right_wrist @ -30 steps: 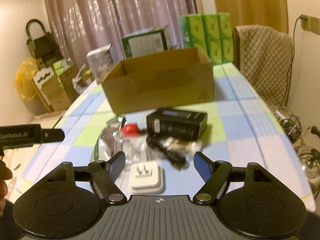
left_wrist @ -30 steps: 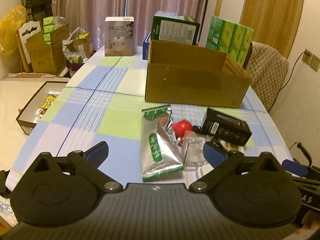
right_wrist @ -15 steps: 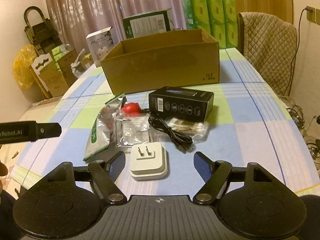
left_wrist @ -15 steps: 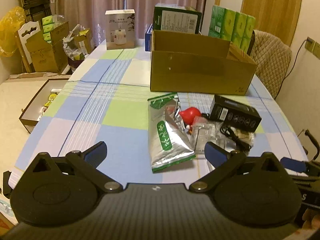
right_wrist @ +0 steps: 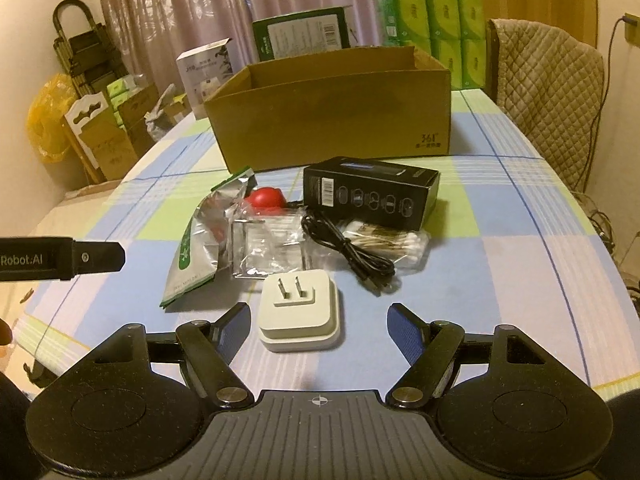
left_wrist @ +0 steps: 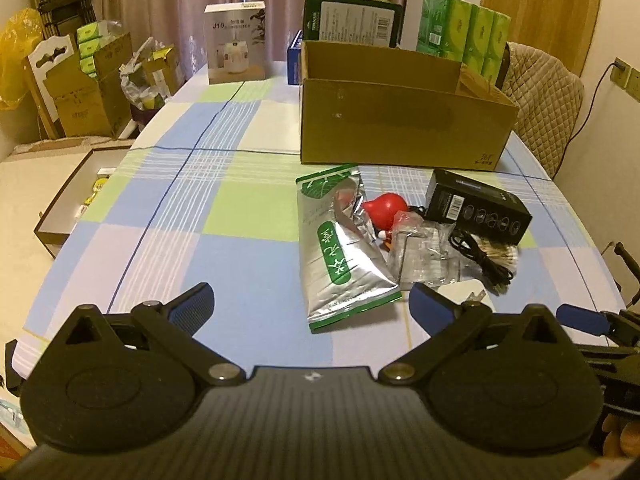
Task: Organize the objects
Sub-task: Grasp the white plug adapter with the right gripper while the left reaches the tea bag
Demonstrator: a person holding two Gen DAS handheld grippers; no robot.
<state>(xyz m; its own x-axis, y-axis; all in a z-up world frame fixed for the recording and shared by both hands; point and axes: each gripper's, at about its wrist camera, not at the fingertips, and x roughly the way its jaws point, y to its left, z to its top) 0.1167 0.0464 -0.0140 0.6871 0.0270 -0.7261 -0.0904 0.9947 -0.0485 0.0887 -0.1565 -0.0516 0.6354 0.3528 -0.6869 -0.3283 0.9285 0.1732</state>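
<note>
Both grippers, left gripper and right gripper, wide open and empty (white charger between right fingers)

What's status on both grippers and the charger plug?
Left gripper open, empty. Right gripper open, white plug on the table between its jaws, ungrasped. Black cable lies just beyond.

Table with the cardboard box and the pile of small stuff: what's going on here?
A person holds a two-finger gripper in each hand above a checked table. Both the left gripper and the right gripper are open and hold nothing. The right one hovers near a white plug adapter. A foil pouch, red toy, black box, cable and cotton swabs lie loose in front of the open cardboard box. Nothing looks sorted yet.
</note>
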